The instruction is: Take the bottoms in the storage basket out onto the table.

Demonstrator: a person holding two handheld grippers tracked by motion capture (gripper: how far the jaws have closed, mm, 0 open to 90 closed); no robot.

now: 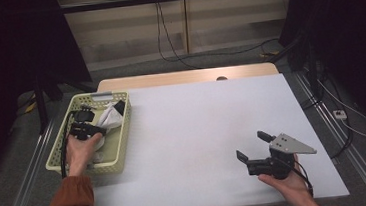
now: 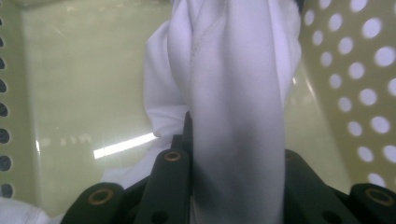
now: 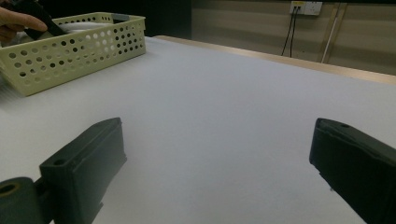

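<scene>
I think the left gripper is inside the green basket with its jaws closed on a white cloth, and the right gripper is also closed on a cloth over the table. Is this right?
Not quite. The left gripper is indeed inside the green basket, jaws shut on the white cloth. But the right gripper holds nothing: the right gripper view shows its jaws wide apart over the bare white table.

Top cam looked down over the table (image 1: 198,126); gripper cams sat low and close, all catching the basket (image 1: 123,133).
</scene>
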